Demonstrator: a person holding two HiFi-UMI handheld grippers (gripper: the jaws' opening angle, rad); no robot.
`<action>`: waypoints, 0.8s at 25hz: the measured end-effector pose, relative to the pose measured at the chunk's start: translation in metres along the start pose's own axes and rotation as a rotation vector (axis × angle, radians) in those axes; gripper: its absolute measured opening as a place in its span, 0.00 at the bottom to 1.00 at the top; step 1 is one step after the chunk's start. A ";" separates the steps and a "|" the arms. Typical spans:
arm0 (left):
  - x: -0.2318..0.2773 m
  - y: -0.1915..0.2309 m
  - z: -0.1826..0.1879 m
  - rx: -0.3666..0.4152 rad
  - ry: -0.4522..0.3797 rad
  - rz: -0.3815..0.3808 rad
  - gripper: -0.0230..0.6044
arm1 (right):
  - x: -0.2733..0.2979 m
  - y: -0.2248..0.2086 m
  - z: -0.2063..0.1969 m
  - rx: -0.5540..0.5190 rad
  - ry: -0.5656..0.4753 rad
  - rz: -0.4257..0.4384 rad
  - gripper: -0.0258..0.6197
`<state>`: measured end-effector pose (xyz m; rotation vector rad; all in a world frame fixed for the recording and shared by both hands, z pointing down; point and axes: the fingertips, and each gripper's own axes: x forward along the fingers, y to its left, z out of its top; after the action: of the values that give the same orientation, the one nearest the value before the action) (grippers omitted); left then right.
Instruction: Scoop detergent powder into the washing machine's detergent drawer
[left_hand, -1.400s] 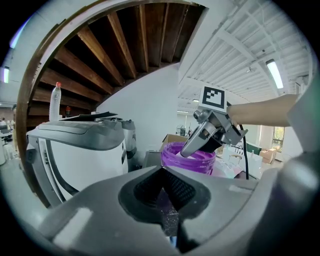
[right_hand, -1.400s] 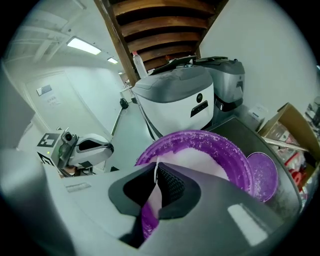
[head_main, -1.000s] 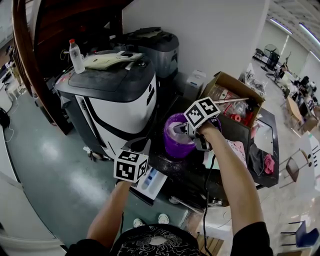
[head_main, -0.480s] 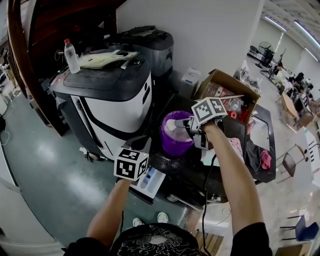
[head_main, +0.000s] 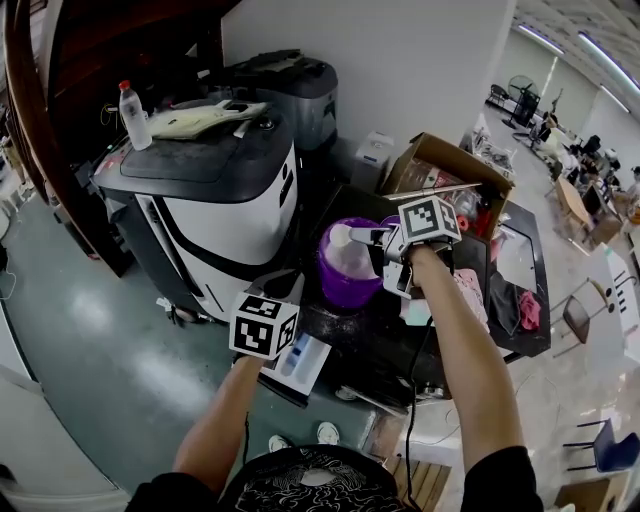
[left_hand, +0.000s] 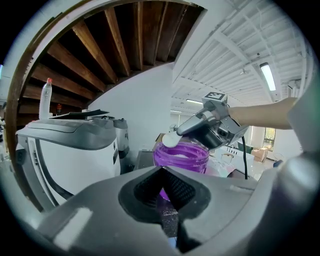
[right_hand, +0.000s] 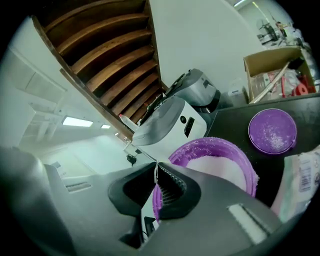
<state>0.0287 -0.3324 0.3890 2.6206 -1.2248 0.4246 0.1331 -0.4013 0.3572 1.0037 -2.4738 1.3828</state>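
A purple jar (head_main: 346, 272) of white powder stands open on the black table beside the washing machine (head_main: 215, 195). My right gripper (head_main: 376, 240) is shut on the thin handle of a white scoop (head_main: 345, 238), which hangs just above the jar's rim. In the left gripper view the scoop (left_hand: 173, 139) sits over the jar (left_hand: 182, 155). In the right gripper view the jar (right_hand: 216, 167) lies straight ahead of the jaws. My left gripper (head_main: 278, 292) is shut low down, above the pulled-out white and blue detergent drawer (head_main: 303, 365). Nothing shows between its jaws.
The jar's purple lid (right_hand: 272, 131) lies on the black table (head_main: 520, 255). An open cardboard box (head_main: 452, 172) of odds and ends stands behind it. A plastic bottle (head_main: 129, 114) and papers rest on the washing machine. A second grey machine (head_main: 285, 85) stands at the wall.
The right gripper has lifted the scoop from inside the jar to just above its rim and shifted it slightly left. The left gripper has stayed where it was.
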 end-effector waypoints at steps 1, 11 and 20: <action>0.000 0.000 0.000 0.001 0.001 -0.001 0.04 | -0.001 0.000 0.002 0.020 -0.021 0.010 0.10; -0.002 0.000 0.001 0.007 0.003 0.007 0.04 | -0.008 0.005 0.020 0.256 -0.265 0.165 0.10; 0.002 -0.001 0.003 -0.006 -0.005 0.015 0.04 | -0.018 0.002 0.023 0.453 -0.465 0.248 0.10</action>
<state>0.0311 -0.3346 0.3867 2.6109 -1.2464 0.4166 0.1505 -0.4101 0.3350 1.2579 -2.7419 2.0622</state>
